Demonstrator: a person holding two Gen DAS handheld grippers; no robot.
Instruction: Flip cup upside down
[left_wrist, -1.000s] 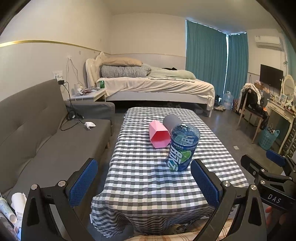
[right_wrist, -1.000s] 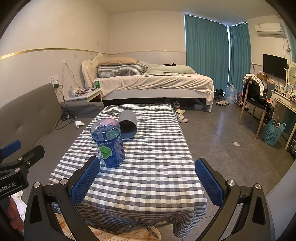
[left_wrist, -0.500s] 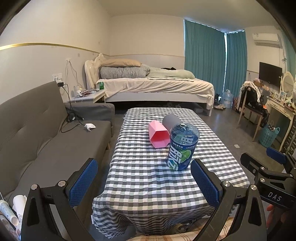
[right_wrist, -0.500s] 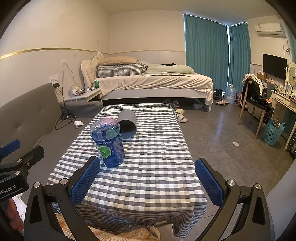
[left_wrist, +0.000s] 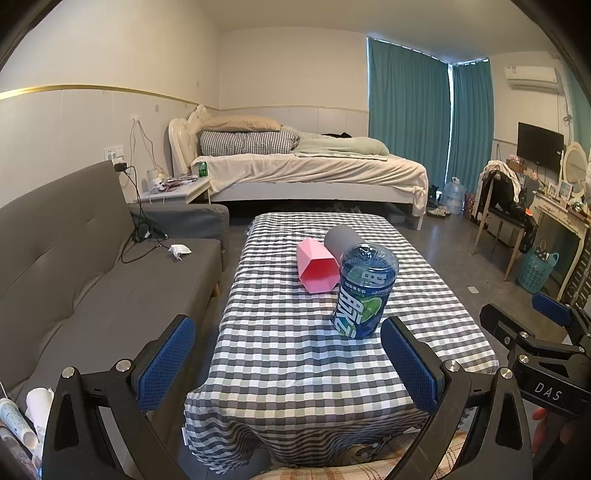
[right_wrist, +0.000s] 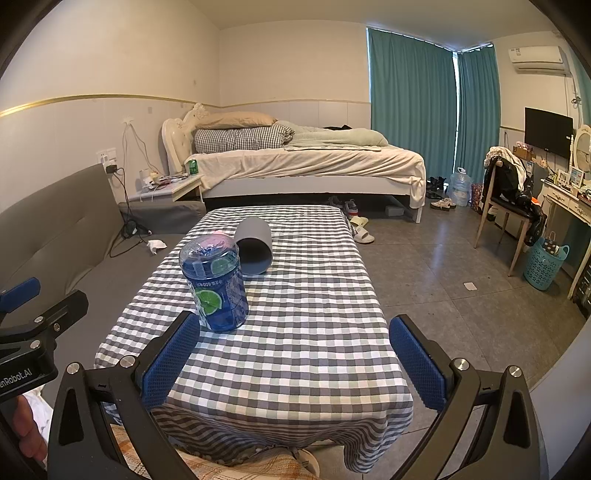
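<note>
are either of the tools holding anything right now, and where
Nothing is held. The left tool and right tool are both open, short of the blue plastic cup.

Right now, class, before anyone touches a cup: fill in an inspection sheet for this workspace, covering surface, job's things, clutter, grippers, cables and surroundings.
Surface: low table under a grey-and-white checked cloth that hangs over its near edge.
Job's things: pink cup and grey cup, both lying on their sides; blue drink-can-print cup already standing upside down, nearest the grippers.
Clutter: nothing else seen on the table.
Grippers: left hand-held gripper open, empty, short of the table; right hand-held gripper open, empty.
Cables: none on the table; black charger cable trails across the sofa.
Surroundings: bed, teal curtains, chair, laundry basket.
</note>
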